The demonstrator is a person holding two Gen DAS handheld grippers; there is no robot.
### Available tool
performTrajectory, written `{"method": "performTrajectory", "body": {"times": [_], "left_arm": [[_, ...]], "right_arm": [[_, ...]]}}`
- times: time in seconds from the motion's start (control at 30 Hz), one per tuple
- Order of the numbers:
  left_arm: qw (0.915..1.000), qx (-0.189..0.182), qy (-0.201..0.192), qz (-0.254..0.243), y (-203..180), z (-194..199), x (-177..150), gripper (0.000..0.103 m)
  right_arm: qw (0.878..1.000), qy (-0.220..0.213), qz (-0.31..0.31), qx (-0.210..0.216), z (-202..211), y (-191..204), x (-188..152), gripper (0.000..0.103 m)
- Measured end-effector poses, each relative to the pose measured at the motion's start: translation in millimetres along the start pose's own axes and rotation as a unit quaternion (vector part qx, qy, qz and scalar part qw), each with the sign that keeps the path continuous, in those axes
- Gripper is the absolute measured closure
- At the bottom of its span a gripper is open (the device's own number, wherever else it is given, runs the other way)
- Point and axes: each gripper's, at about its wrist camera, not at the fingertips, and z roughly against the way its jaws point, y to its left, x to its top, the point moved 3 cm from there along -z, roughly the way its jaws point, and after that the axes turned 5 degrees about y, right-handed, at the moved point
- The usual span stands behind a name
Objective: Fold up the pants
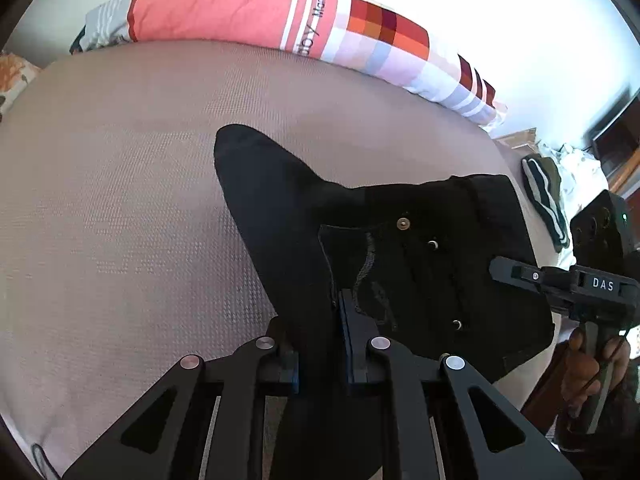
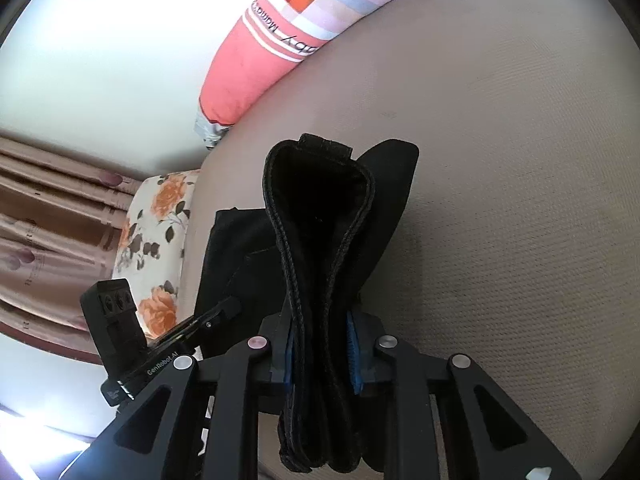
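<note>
Left gripper (image 1: 320, 344) pinches a fold of the black pants (image 1: 420, 264); right gripper (image 2: 322, 344) is clamped on a thick bunched stack of the same fabric, seams and hem edges showing between its blue pads (image 2: 353, 348).

Bed (image 1: 120, 200): taupe textured cover; carries the pants toward its right edge in the left wrist view, apart from the pillows at the far edge.

Long pillow (image 1: 224, 4): coral with white stripes and lettering, then a checked section in red, orange and lilac; lies along the far edge of the bed.

Pants: black, matte, partly lifted off the cover. One leg runs up and left as a tapering tongue; waist part lies right, with a brass button (image 1: 403, 224) and two small rivets visible, plus pocket stitching.

Hand (image 1: 588, 372) at lower right wraps the right gripper's handle, gripper angled downward toward the pants.

Floral cushion (image 2: 156, 240) sits by the bed's corner.
</note>
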Motion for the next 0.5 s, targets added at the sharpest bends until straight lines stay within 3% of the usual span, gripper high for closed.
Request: {"method": "performTrajectory", "body": {"times": [0.27, 0.5], "left_arm": [[0.9998, 0.007, -0.02, 0.003, 8.5, 12.2, 20.1, 0.088], [0.9989, 0.018, -0.042, 0.003, 20.5, 19.1, 53.9, 0.088]], "right_arm": [[1.0, 0.002, 0.009, 0.01, -16.7, 17.8, 15.6, 0.083], [0.999, -0.009, 0.017, 0.025, -25.4, 30.5, 49.3, 0.084]]}}
